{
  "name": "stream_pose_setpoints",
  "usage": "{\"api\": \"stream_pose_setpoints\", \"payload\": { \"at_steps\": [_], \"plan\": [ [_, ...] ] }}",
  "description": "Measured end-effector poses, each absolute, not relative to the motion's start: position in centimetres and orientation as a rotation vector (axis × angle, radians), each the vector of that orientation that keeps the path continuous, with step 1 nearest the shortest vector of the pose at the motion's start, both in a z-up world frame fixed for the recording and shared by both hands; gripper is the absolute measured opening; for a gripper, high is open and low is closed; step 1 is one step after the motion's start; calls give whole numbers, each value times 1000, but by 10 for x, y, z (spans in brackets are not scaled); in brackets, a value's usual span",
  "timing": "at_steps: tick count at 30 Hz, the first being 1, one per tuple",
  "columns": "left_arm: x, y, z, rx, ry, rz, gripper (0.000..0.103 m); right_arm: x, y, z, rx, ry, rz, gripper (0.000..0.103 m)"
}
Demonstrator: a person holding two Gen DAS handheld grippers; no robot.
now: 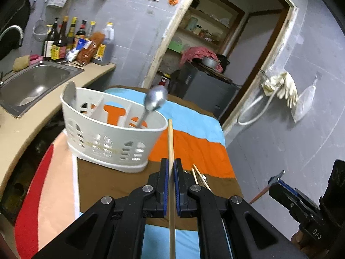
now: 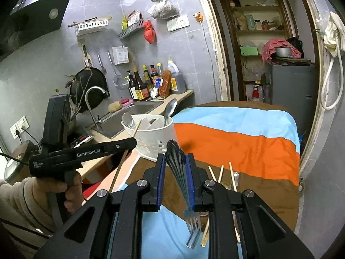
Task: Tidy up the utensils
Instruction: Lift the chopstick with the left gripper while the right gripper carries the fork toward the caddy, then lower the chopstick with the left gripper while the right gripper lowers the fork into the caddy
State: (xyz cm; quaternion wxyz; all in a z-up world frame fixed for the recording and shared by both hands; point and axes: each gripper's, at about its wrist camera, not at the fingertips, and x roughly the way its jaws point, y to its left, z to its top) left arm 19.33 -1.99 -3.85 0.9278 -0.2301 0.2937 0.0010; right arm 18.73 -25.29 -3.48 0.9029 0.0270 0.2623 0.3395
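My left gripper [image 1: 171, 164] is shut on a wooden chopstick [image 1: 171, 140] that points up and forward, its tip just right of the white utensil caddy [image 1: 103, 138]. Two metal spoons [image 1: 156, 99] stand in the caddy, one at each end. My right gripper [image 2: 175, 159] is shut on a dark-handled fork [image 2: 179, 172], handle up and tines hanging down. In the right wrist view a hand holds the left gripper [image 2: 129, 143] at the left, in front of the caddy [image 2: 151, 138]. Loose chopsticks [image 2: 231, 174] and a spoon [image 2: 236, 176] lie on the cloth below the grippers.
A striped blue, orange and brown cloth [image 2: 237, 133] covers the table. Left of it runs a counter with a steel sink [image 1: 36, 79] and a row of sauce bottles [image 1: 75, 41]. Beyond the table's far end a doorway opens onto shelves and a grey cabinet [image 2: 289, 86].
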Motion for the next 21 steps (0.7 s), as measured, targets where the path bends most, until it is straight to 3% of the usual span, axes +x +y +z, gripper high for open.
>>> {"api": "stream_pose_setpoints", "payload": {
  "at_steps": [11, 21],
  "plan": [
    [204, 43, -1, -510, 433, 79, 5, 201, -231, -11, 67, 479, 748, 16],
    [243, 108, 29, -506, 268, 140, 5, 229, -188, 46, 41, 326, 800, 17]
  ]
}}
